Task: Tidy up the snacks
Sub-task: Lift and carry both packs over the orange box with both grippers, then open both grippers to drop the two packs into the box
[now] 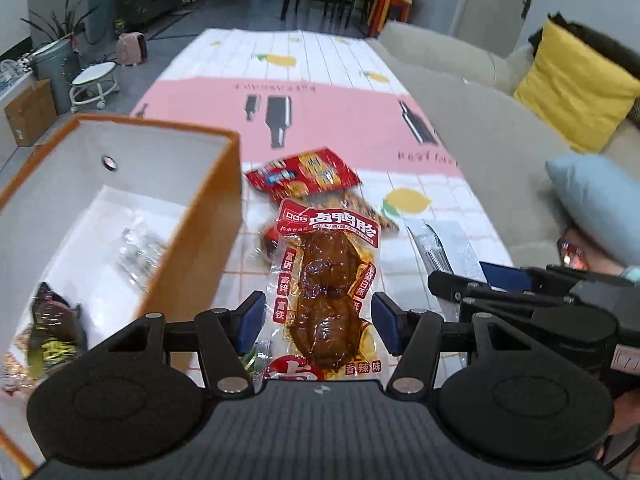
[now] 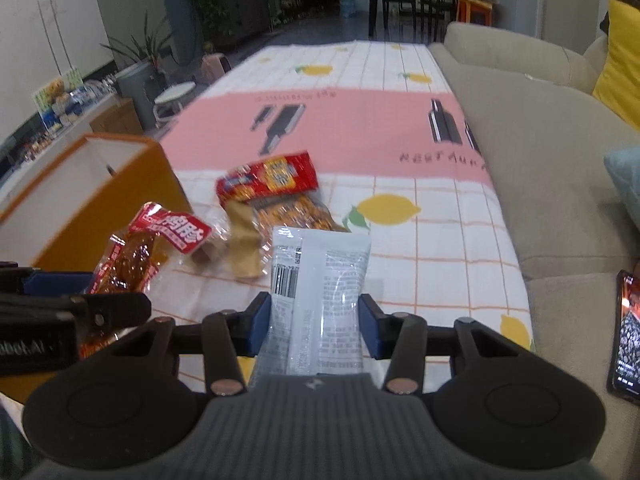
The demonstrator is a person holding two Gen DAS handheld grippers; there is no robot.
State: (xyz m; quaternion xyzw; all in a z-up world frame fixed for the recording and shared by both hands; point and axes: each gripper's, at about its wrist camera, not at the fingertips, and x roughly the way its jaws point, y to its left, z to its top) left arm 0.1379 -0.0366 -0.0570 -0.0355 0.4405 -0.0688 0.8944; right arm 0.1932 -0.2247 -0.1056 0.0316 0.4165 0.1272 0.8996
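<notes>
Left gripper (image 1: 318,322): pads set wide either side of the glossy clear duck-gizzard pack (image 1: 326,280); contact unclear, so grip cannot be told.
Right gripper (image 2: 314,322): blue pads press both edges of the crinkly white packet (image 2: 320,280).
Orange box (image 1: 192,220): stiff, white-lined, open-topped, just left of the snacks.
Red cracker pack (image 2: 268,178): flat on the tablecloth (image 2: 400,140).
Open room: bare cloth beyond the snacks; sofa (image 2: 540,160) borders the right edge.
</notes>
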